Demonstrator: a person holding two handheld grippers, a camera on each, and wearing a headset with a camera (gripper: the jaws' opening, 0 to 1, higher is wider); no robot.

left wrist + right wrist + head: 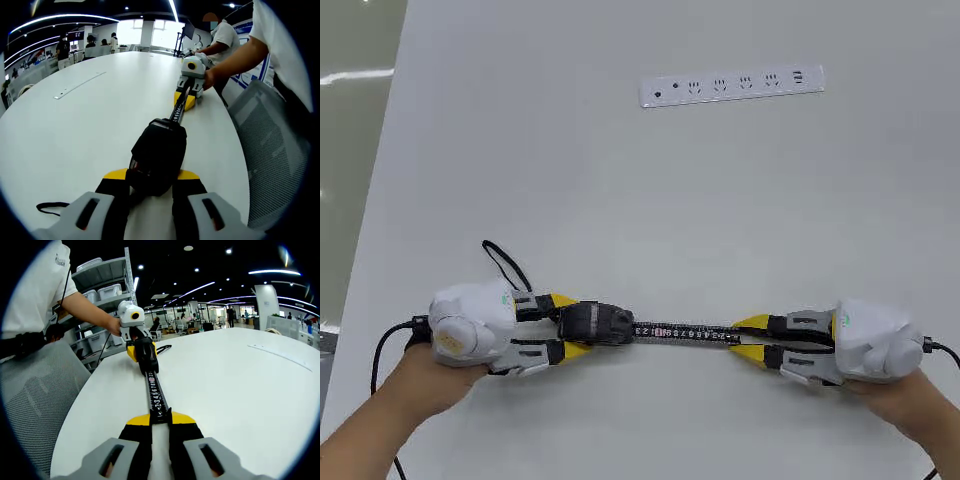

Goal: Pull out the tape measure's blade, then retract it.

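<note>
Left tongs (566,325) clamped on black plastic tape measure case (602,323); right tongs (752,338) clamped on its extended numbered blade (685,332), above white surface (670,200).

Head view: from above the desk (620,180), looking steeply down, with the left claw (568,325) and right claw (750,337) near the lower edge. Left gripper view: low over the desk, close behind the tape measure (159,155), facing along its blade (177,111) toward the right claw; right gripper view: the reverse, so all three views share the blade
</note>
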